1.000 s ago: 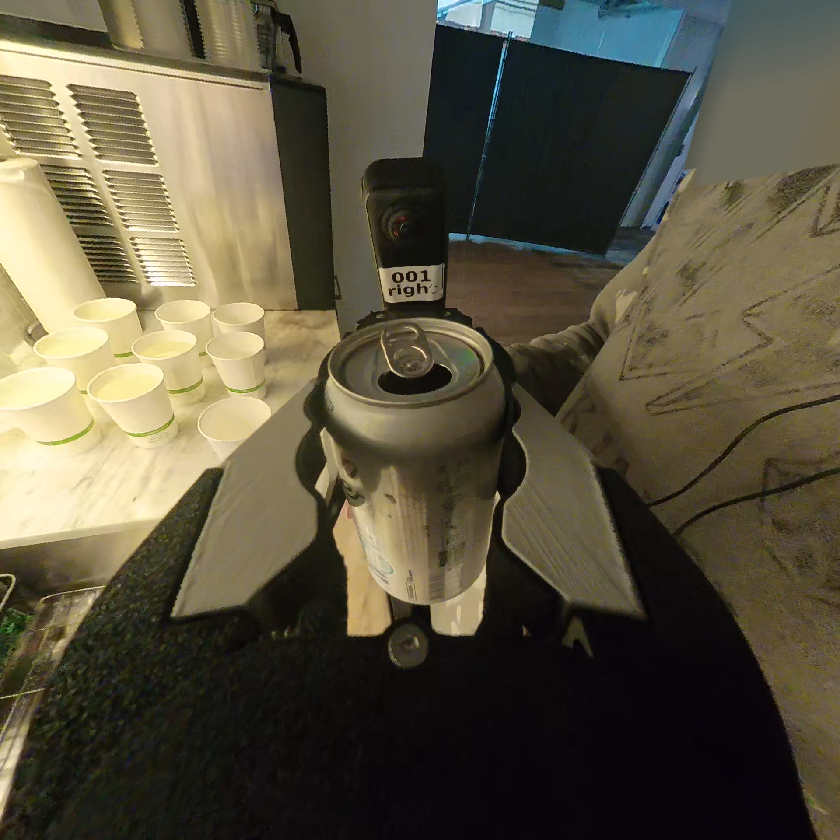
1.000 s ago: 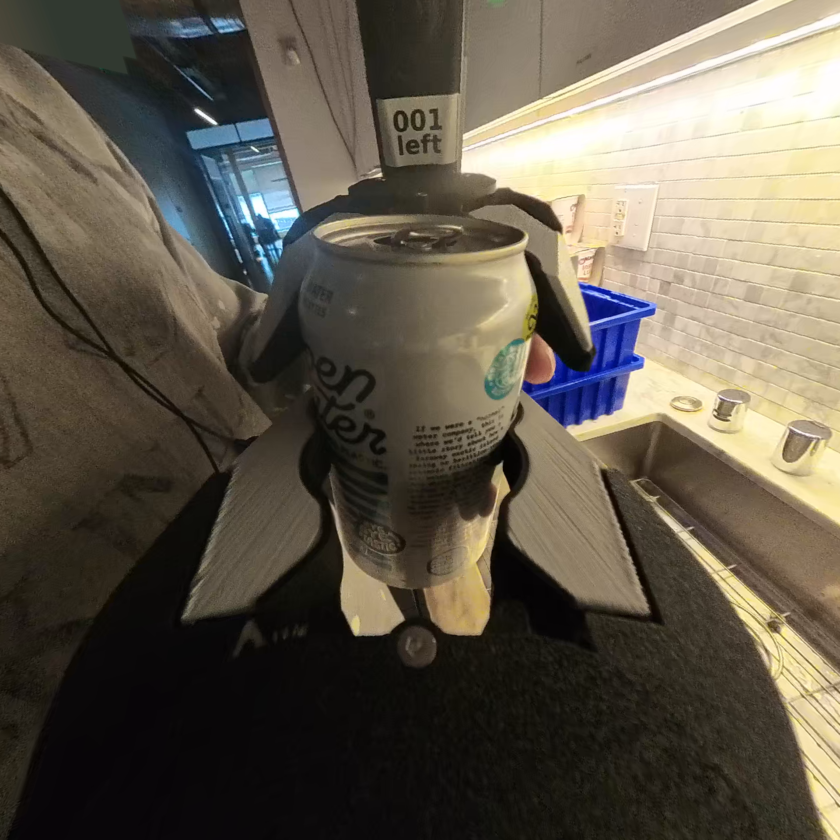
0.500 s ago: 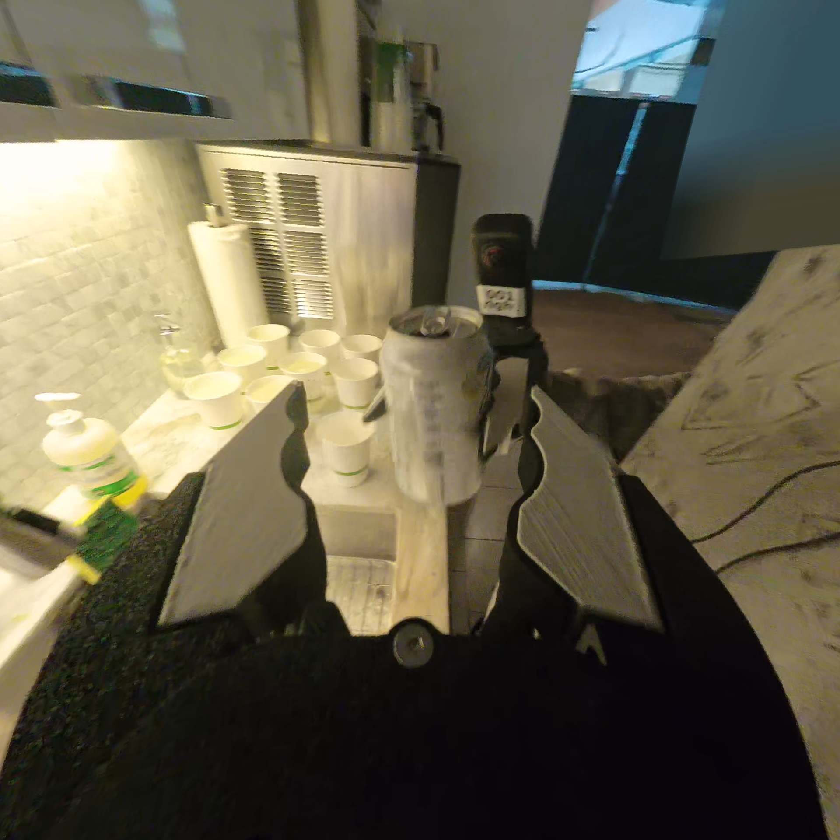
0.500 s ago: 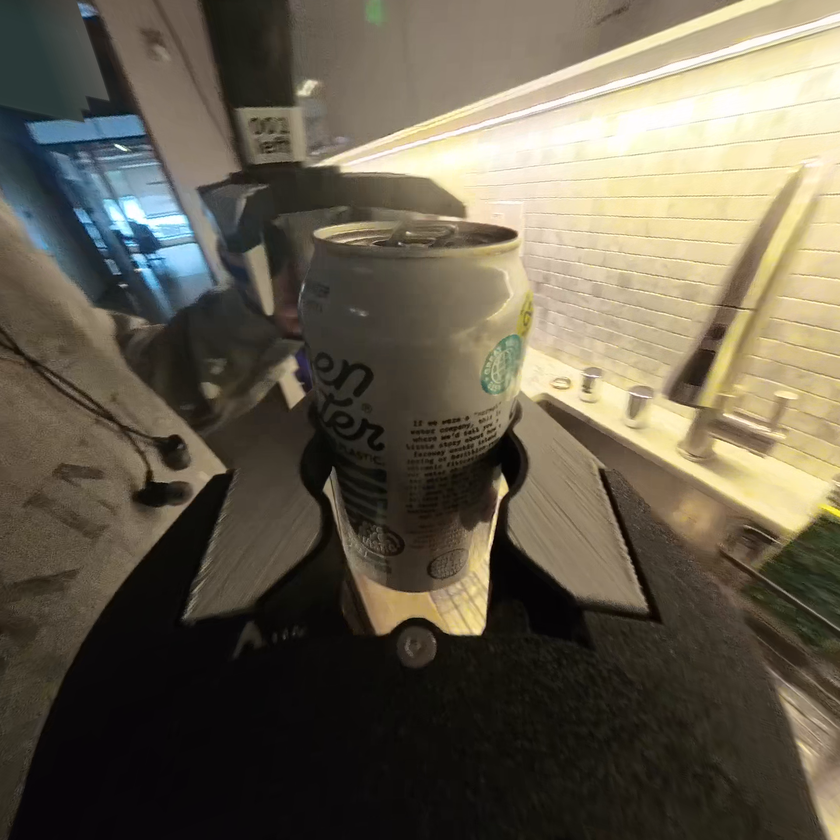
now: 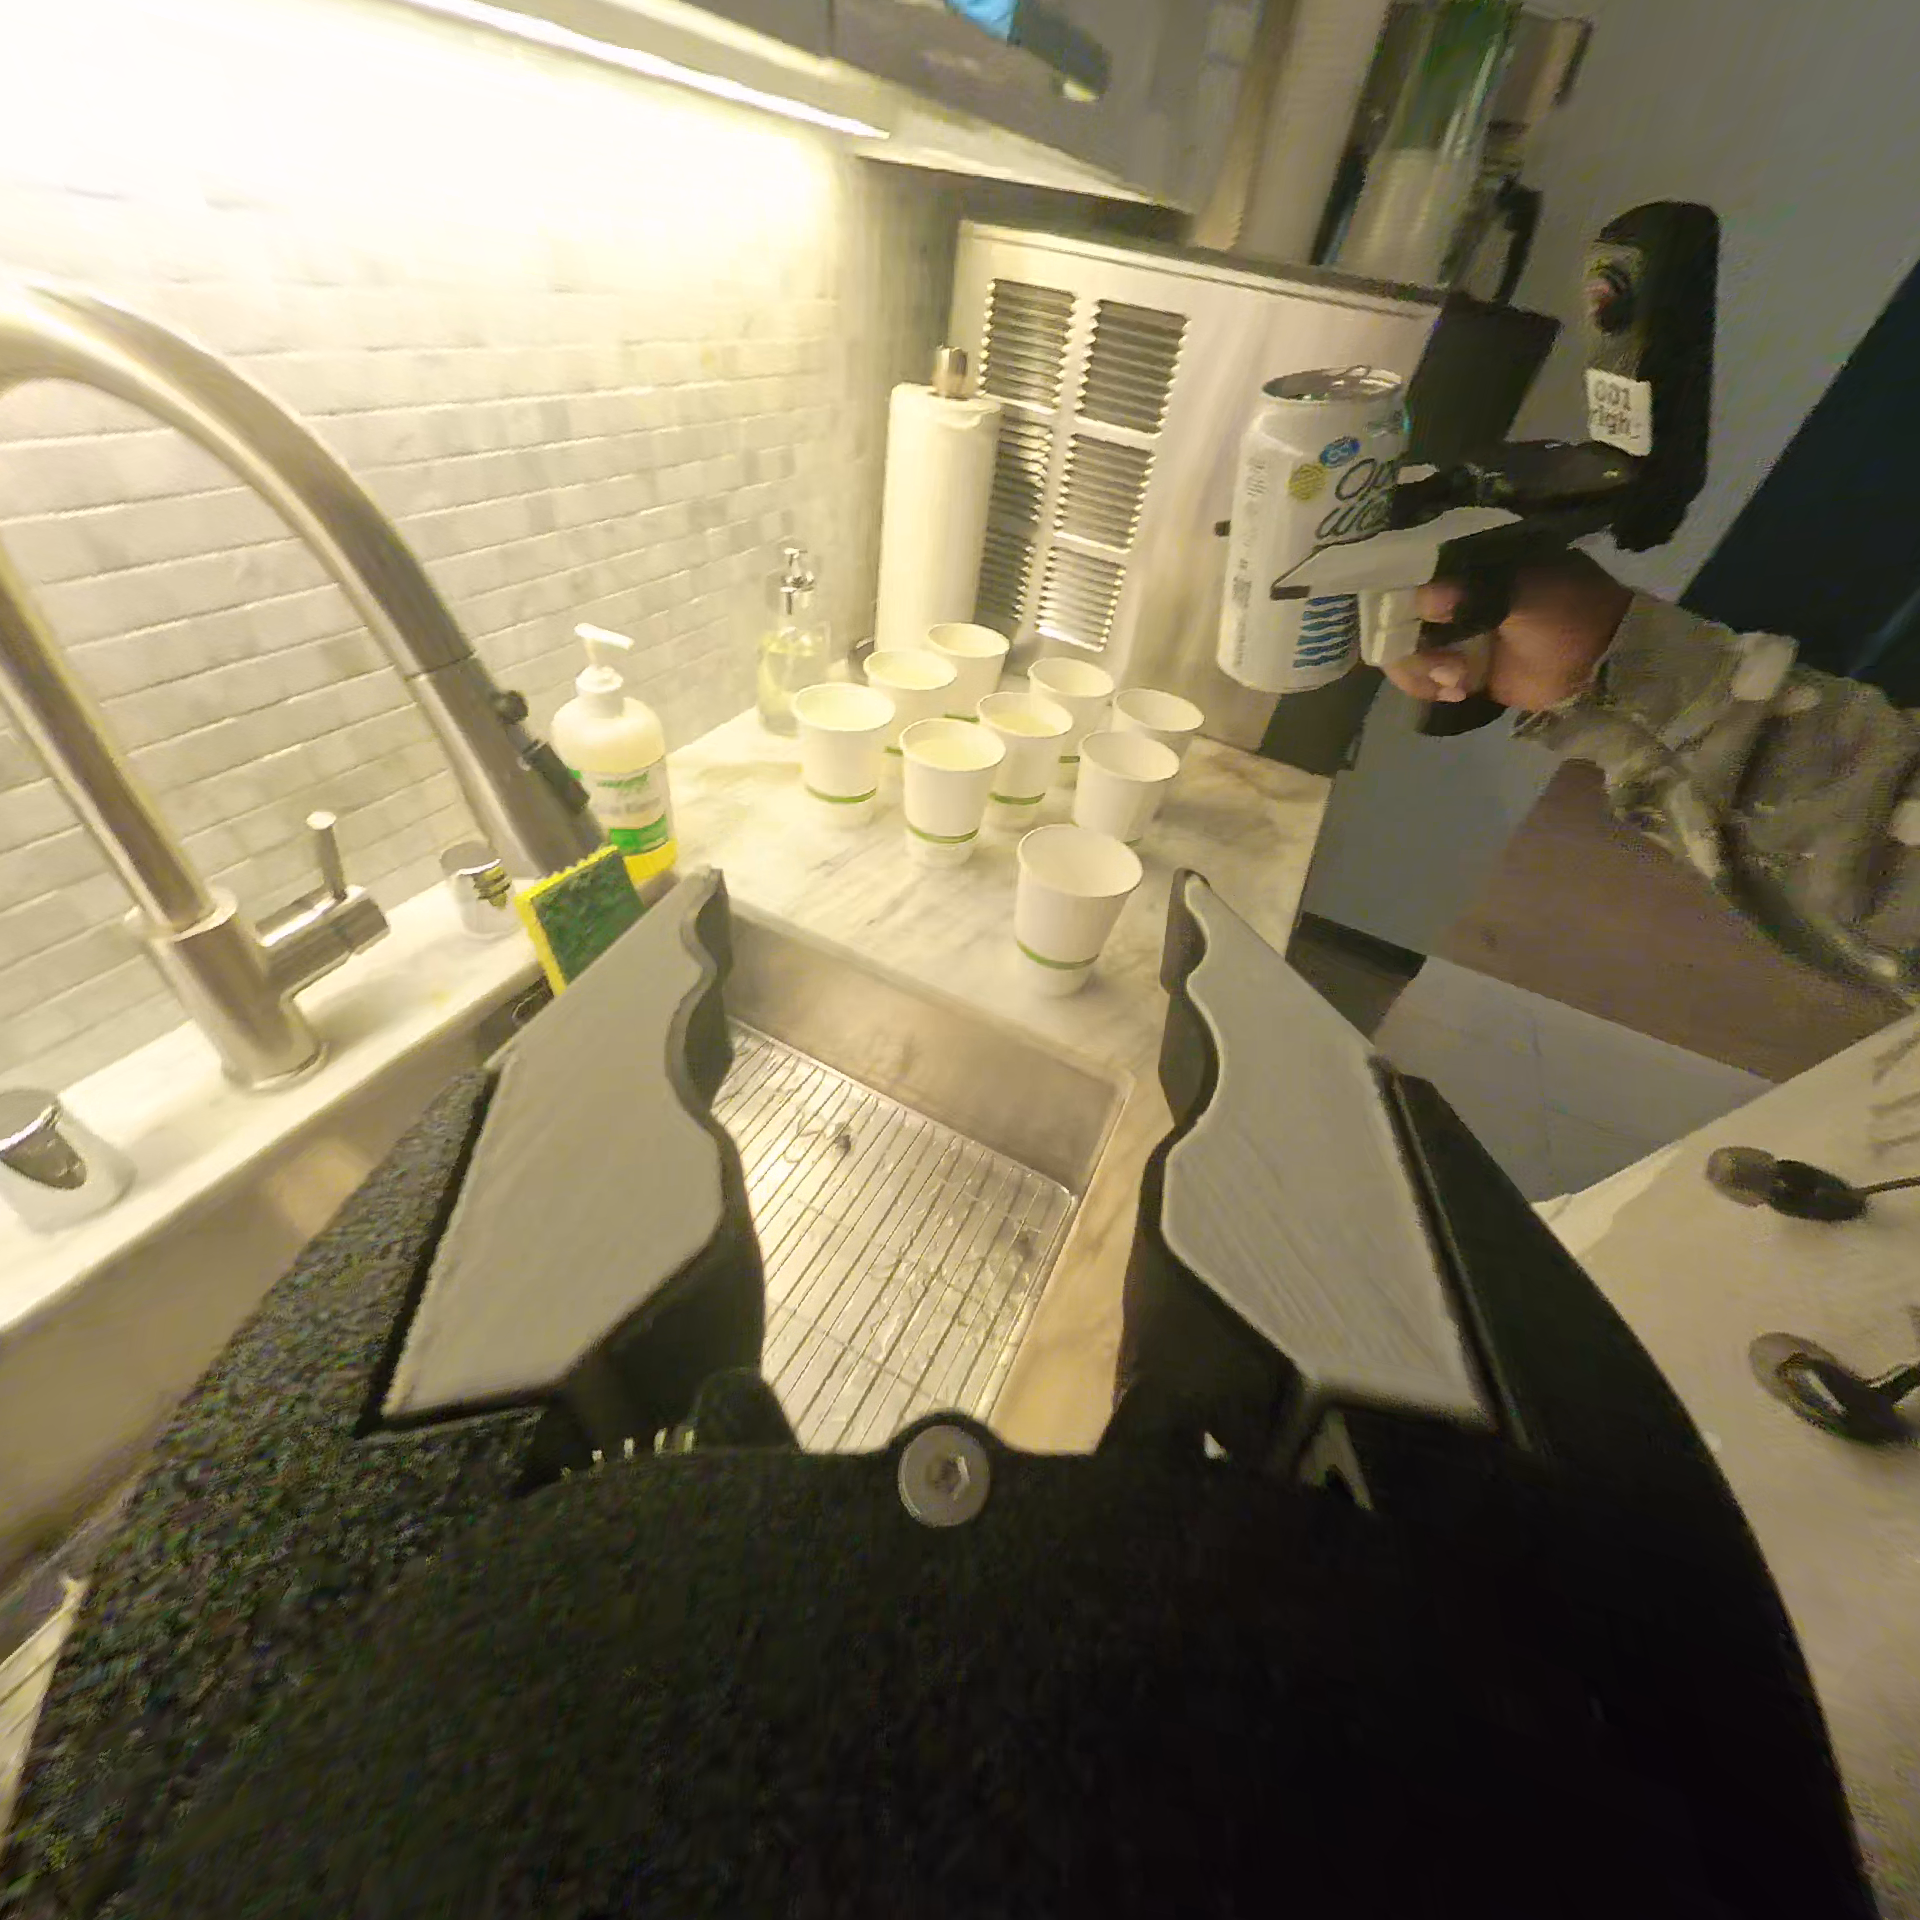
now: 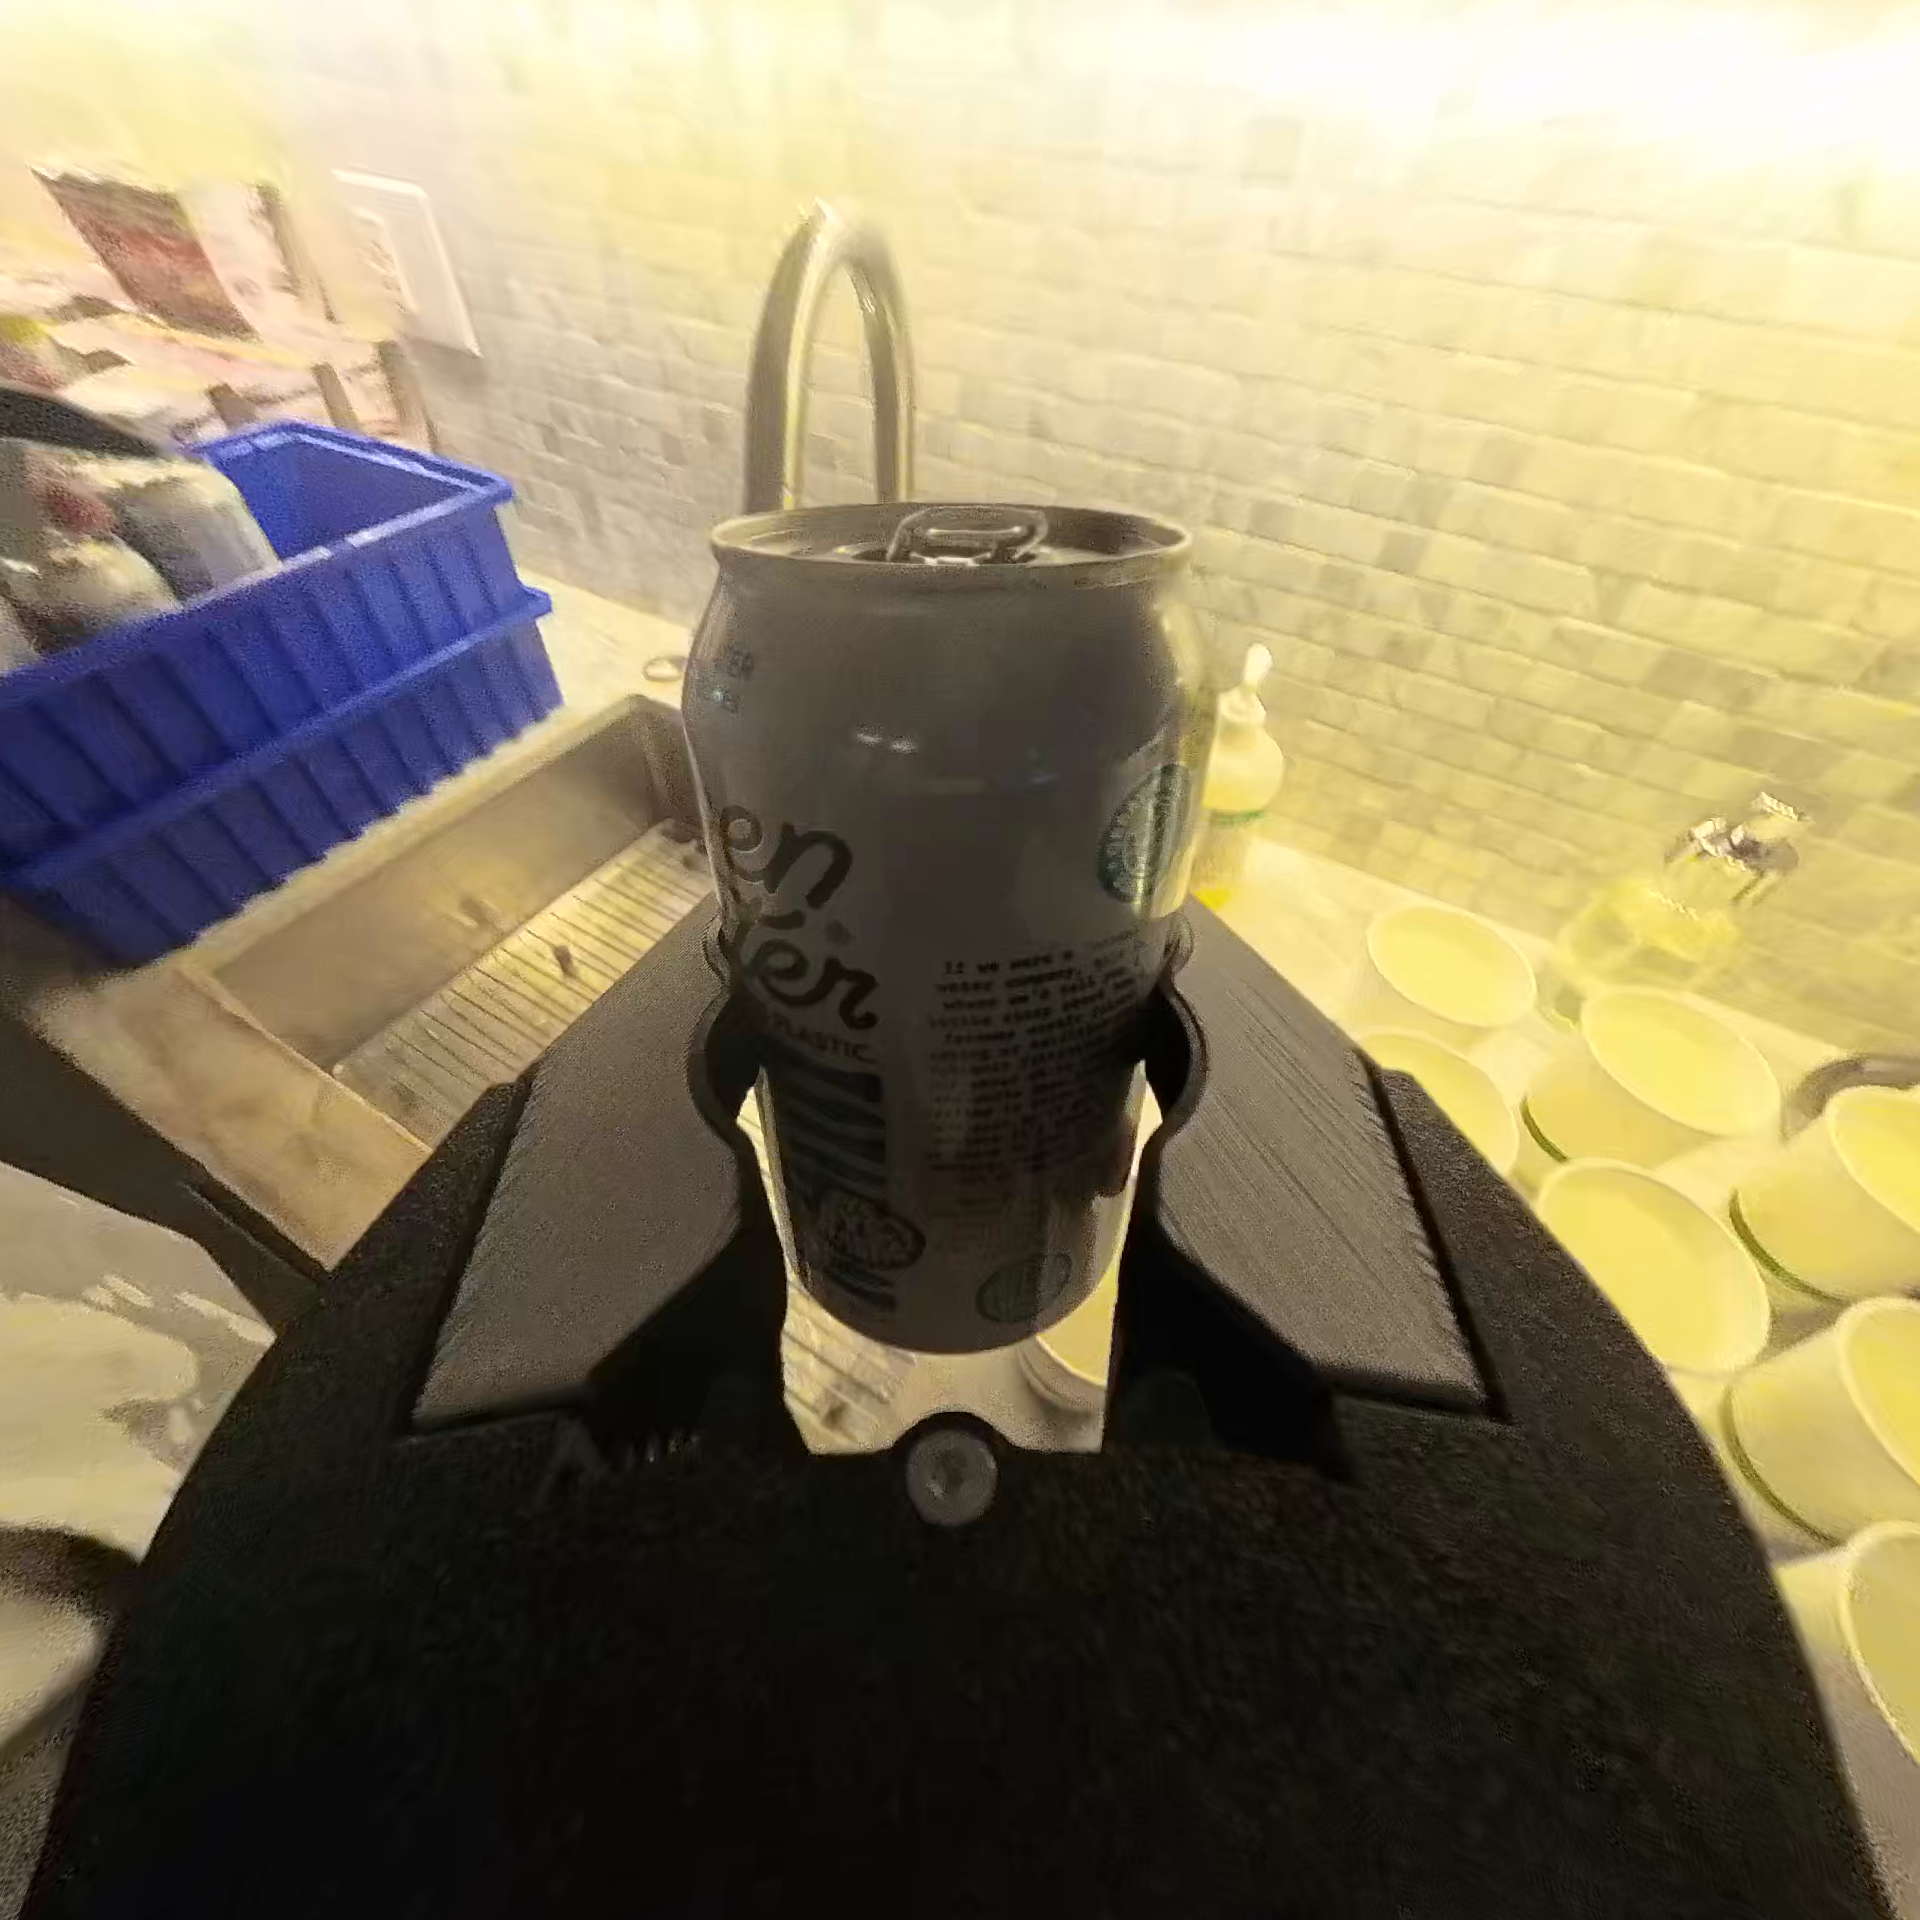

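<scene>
My right gripper is shut on an opened silver drink can, held upright above the counter by the paper cups. In the left wrist view the same can shows at the upper right, in the right gripper held by a person's hand. My left gripper is open and empty over the steel sink, above its wire grid. Several white paper cups stand on the marble counter beyond the sink; they also show in the right wrist view.
A curved steel faucet stands at the sink's back left, with a soap pump bottle and a yellow-green sponge beside it. A paper towel roll and a steel appliance stand behind the cups. Blue bins sit left of the sink.
My left gripper let go of the can, opened, and swung away to over the sink. My right gripper kept the can and turned with it toward the cups.
</scene>
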Action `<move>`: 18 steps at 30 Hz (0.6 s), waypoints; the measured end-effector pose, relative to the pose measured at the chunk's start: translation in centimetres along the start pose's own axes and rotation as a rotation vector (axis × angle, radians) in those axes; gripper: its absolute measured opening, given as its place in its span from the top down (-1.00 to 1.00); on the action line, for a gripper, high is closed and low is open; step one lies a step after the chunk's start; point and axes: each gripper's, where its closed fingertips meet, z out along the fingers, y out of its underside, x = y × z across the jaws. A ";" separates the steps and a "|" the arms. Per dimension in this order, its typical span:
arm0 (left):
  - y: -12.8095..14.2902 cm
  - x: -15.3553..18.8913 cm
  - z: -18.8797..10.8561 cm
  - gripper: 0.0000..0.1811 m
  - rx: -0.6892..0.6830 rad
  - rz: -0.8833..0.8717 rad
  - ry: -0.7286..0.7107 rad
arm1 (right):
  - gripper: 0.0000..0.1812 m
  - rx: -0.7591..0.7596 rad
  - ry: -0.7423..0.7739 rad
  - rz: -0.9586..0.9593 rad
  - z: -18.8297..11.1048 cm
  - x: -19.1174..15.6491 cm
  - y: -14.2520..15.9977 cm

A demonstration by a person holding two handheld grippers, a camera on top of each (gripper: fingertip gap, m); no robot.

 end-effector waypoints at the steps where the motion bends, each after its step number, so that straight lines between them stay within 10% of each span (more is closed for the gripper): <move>1: 0.5 -0.2 0.0 0.09 -0.008 -0.004 -0.012 | 0.19 -0.025 0.007 0.008 0.1 0.7 0.9; 18: 9.3 2.2 3.6 0.07 -0.206 -0.030 -0.007 | 0.24 -0.413 0.008 0.130 2.1 4.1 17.0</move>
